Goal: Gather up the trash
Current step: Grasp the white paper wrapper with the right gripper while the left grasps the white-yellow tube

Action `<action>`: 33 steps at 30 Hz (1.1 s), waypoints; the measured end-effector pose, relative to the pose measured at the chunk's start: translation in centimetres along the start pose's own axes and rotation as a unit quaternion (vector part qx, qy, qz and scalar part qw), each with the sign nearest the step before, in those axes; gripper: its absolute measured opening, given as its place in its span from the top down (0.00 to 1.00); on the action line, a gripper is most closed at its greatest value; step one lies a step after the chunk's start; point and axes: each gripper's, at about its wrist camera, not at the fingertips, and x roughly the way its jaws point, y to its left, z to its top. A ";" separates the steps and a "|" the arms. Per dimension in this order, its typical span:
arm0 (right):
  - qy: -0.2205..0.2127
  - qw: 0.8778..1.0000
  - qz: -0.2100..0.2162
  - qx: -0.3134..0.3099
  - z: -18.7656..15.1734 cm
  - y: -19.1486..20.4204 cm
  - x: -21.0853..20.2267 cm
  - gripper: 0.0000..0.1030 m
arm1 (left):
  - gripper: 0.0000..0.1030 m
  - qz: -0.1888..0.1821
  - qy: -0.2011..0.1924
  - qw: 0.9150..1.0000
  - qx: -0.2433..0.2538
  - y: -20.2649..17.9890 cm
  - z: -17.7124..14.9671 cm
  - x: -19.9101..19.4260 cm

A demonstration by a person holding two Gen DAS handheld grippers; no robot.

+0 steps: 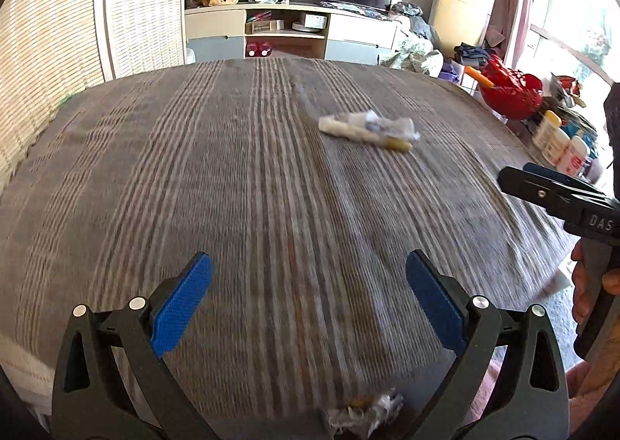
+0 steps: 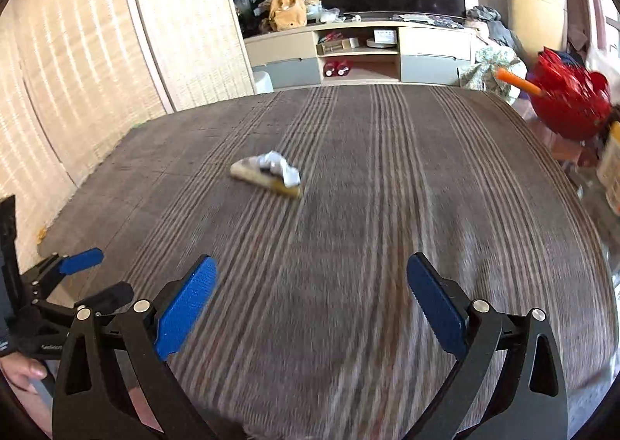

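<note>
Both tools hang above the brown striped woven table cover (image 1: 232,188), and neither holds anything: the left gripper (image 1: 309,294) has its blue ribbed pads spread wide with only cloth showing between them, and the right gripper (image 2: 312,294) stands just as wide and just as empty. The nearest target looks to be the crumpled white-and-yellow wrapper scrap (image 1: 368,132), lying flat on the cover at about one o'clock from the left tool and about eleven o'clock from the right one, well apart from both. A second crumpled whitish scrap (image 1: 364,416) sits at six o'clock in the left view, close under that tool's body and partly cut off by the frame edge. To do this step well, I judge that one tool should come down on the far scrap with its pads straddling the long axis, low enough to catch the thin paper without pinching the cloth. The wrapper probably weighs little and could skid, so a slow close suits it. The red plastic basket (image 2: 569,106) at two o'clock stays clear of the approach.
</note>
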 end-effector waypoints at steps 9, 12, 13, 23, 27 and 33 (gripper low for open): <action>0.024 0.999 0.041 0.000 3.3 0.8 5.2 0.42 | 0.08 0.023 0.007 0.999 0.024 0.2 3.5 2.8; 0.037 0.998 0.045 -0.006 4.3 1.2 7.1 0.50 | 0.08 0.025 0.011 0.999 0.026 0.6 4.4 3.7; 0.041 0.998 0.044 -0.010 4.5 1.4 7.6 0.50 | 0.08 0.026 0.013 0.999 0.027 0.8 4.7 3.9; 0.055 0.997 0.052 -0.022 5.3 1.3 10.6 0.84 | 0.08 0.020 0.021 0.999 0.037 0.1 6.9 6.8; 0.034 0.999 0.030 -0.029 5.6 0.5 9.9 0.85 | 0.08 0.014 0.026 0.999 0.037 -0.9 7.7 8.1; 0.019 1.000 -0.001 -0.012 5.5 -2.7 8.7 0.85 | 0.08 -0.004 0.032 0.999 0.042 -3.4 8.6 9.9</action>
